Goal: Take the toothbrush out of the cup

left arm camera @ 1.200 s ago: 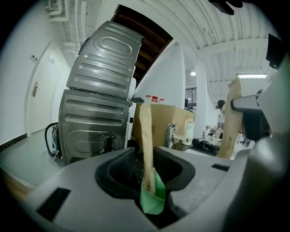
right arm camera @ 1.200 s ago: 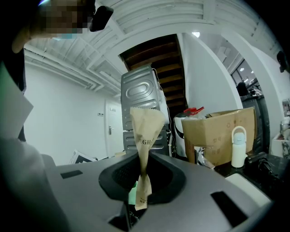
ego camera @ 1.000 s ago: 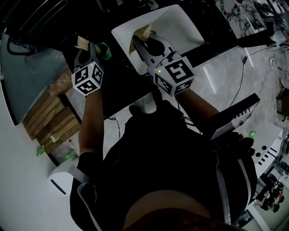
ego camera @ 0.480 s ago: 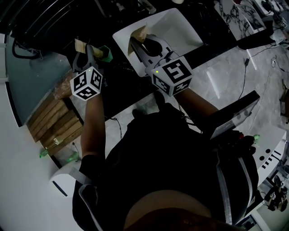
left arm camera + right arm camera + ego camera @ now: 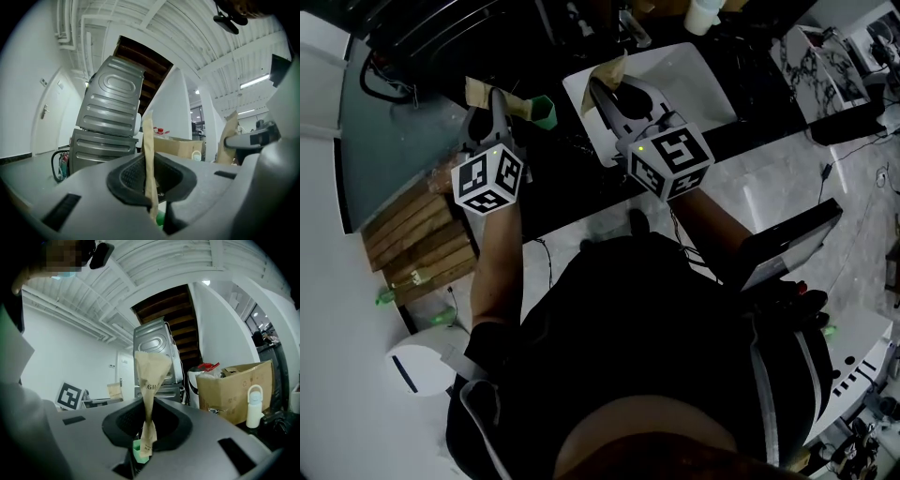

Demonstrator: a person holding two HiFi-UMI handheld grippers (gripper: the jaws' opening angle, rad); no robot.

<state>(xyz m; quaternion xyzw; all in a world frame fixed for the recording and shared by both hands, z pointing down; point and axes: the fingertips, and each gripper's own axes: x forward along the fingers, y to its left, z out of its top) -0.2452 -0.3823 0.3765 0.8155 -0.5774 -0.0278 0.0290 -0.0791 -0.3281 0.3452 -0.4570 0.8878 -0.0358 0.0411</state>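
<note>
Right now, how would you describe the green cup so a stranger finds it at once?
Find the white basin in the dark counter. Just left of it in the head view, by the left gripper, is a small cup; it alone is green, the packets near it brown paper.

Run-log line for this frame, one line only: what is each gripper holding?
left gripper: shut on tan paper packet | right gripper: shut on printed paper packet | green cup: near left gripper's tip

I see a tan paper wrapper point(image 5: 151, 376) with dark print between grey jaws; a green cup point(image 5: 544, 111); black-and-white squares on a marker cube point(image 5: 487, 183); a white basin point(image 5: 698, 84).
</note>
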